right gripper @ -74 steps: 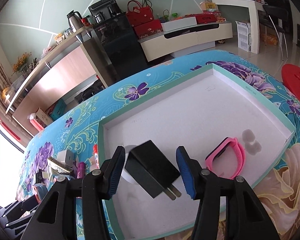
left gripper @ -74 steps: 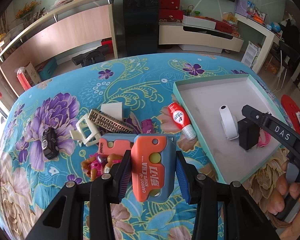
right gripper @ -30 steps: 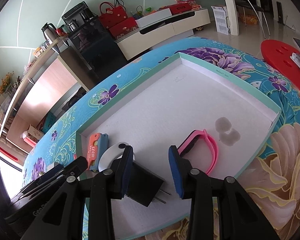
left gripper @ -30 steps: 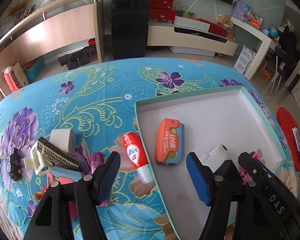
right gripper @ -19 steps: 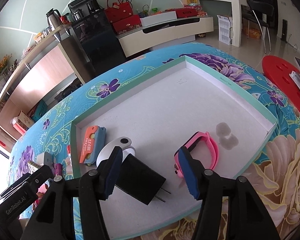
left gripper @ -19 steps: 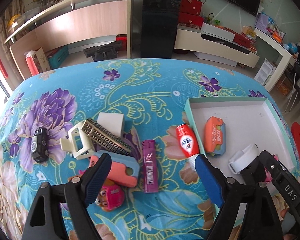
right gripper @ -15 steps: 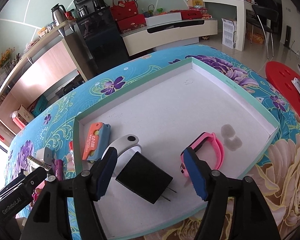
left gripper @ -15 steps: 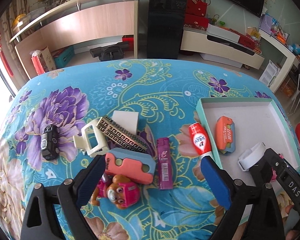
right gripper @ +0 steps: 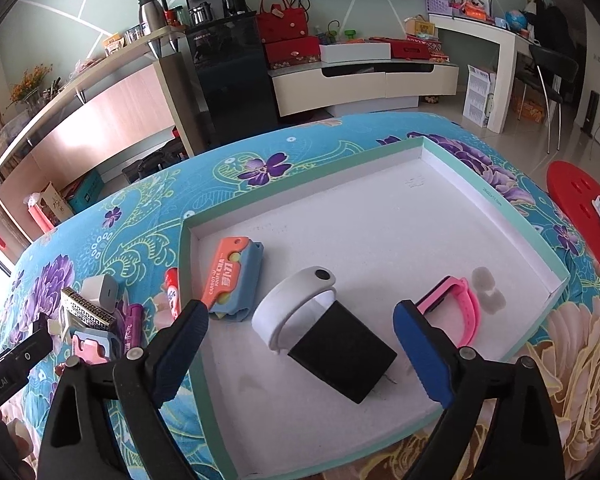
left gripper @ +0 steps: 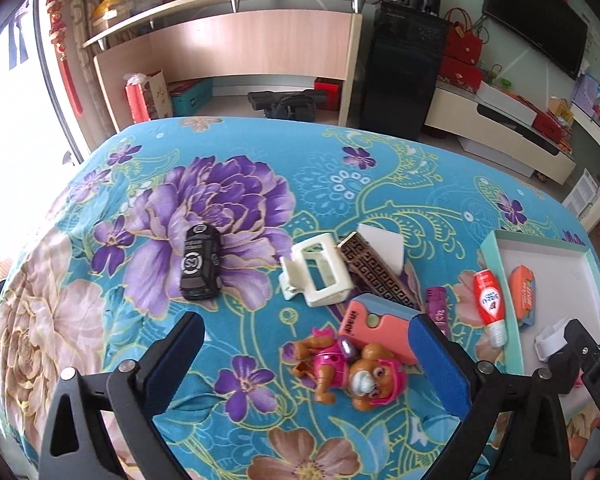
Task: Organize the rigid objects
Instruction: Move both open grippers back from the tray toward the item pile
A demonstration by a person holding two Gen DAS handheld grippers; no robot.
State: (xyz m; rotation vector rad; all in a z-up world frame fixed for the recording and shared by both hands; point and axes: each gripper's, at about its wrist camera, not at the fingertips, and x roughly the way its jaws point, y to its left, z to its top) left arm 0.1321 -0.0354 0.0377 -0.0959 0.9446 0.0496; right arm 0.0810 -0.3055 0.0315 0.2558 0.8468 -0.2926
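Since a second ago my left gripper (left gripper: 306, 364) has swung off the tray (right gripper: 556, 264) to the loose pile on the floral tablecloth (left gripper: 340, 184), leaving the orange-and-blue utility knife (right gripper: 234, 276) lying in the tray's near-left corner. Both sets of jaws have just been opening: the left stands wide with nothing held, and the right gripper (right gripper: 300, 356) has let go of the black charger (right gripper: 342, 354), which lies free between its spread pads.

Only my left view shows the black toy car (left gripper: 201, 262), the cream hair claw (left gripper: 316, 274) and the pink pup figure (left gripper: 346, 368). Only my right view shows the charger leaning against the white wristband (right gripper: 296, 306), with the pink watch (right gripper: 458, 306) beside them.

I read "CARROT KNIFE" on the knife, "DAS" on the right gripper's body and "GenRobot.AI" on the left's.

Most of the tray's far half is bare white floor.
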